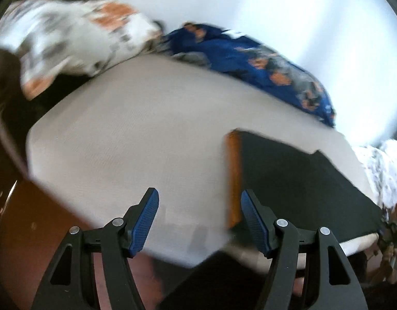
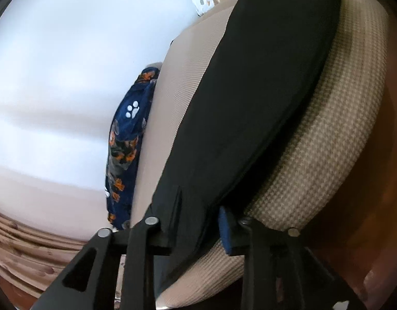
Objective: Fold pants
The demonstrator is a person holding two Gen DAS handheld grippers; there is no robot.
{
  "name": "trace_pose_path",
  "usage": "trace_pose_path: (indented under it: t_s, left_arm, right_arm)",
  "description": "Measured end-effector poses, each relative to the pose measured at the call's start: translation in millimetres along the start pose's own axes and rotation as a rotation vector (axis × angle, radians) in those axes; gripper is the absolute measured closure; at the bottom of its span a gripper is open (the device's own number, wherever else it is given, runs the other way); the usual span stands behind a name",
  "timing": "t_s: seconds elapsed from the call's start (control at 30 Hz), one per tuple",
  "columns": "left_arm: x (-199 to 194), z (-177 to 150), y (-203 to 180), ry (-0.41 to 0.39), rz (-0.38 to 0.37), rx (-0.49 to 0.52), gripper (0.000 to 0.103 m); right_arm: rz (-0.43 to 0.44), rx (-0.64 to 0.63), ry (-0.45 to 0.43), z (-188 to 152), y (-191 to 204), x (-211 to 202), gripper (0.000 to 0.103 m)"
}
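Since the black pants (image 2: 250,98) lay flat on the beige cushion (image 1: 121,129), they looked soft, light and limp; best gripped at a hem or edge. Their long axis ran away from the right gripper (image 2: 196,222), which pinched one end. The left gripper (image 1: 199,222) hovered wide open, empty.

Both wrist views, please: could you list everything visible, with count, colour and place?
Black pants: one, black, lying on the cushion.
Cushion: one, beige, under the pants.
Navy cloth: one, navy with orange print, along the cushion's far edge.
White cloth: one, white with orange and grey print, beside the navy cloth.
Left gripper: one, black with blue pads, open above the cushion.
Right gripper: one, black, shut on the pants' edge.
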State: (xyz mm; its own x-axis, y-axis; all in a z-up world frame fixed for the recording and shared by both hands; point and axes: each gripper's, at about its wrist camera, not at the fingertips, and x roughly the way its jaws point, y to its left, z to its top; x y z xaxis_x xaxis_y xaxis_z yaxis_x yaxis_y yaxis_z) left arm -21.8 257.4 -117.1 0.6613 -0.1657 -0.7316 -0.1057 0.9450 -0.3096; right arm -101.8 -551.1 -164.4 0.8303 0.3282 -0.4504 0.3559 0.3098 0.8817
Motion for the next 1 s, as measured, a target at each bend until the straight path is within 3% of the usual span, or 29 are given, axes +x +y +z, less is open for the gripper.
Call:
trace_pose_path:
  t_s: [0.13,0.23,0.33,0.4,0.43,0.47,0.5,0.7,0.8,0.93,1.0]
  left_arm:
    - [1,-19,12,0.105,-0.114,-0.045,0.046]
    - [10,-25,3,0.158,-0.165,-0.057,0.046]
    - [22,-27,-11,0.207,-0.269,-0.087,0.046]
    - [29,-26,-19,0.229,-0.285,-0.092,0.052]
    - [32,-26,-22,0.236,-0.291,-0.098,0.061]
    - [33,-24,-24,0.237,-0.289,-0.098,0.083]
    - [35,-23,-26,0.241,-0.286,-0.094,0.085]
    - [28,-15,-45,0.165,-0.187,-0.039,0.089]
    - [16,-4,-52,0.096,-0.199,-0.011,0.09]
    - [39,-18,-48,0.197,-0.117,0.027,0.09]
    - [37,-23,-46,0.181,-0.129,0.04,0.09]
  right_arm:
    - [0.049,0.046,-0.004,-9,-3,-4,0.066]
    - [0.055,0.051,-0.006,-15,1,-2,0.064]
    - [0.055,0.048,-0.001,-21,10,2,0.062]
    - [0.054,0.034,-0.001,-26,14,1,0.061]
    - [0.051,0.03,-0.003,-27,16,0,0.06]
    - [0.053,0.031,-0.004,-28,17,0,0.06]
    - [0.056,0.033,-0.005,-29,19,1,0.06]
    - [0.048,0.027,-0.014,-30,18,2,0.06]
    - [0.048,0.025,-0.012,-31,16,5,0.06]
    - [0.059,0.035,-0.013,-32,13,5,0.06]
    - [0.062,0.034,-0.025,-30,9,-1,0.06]
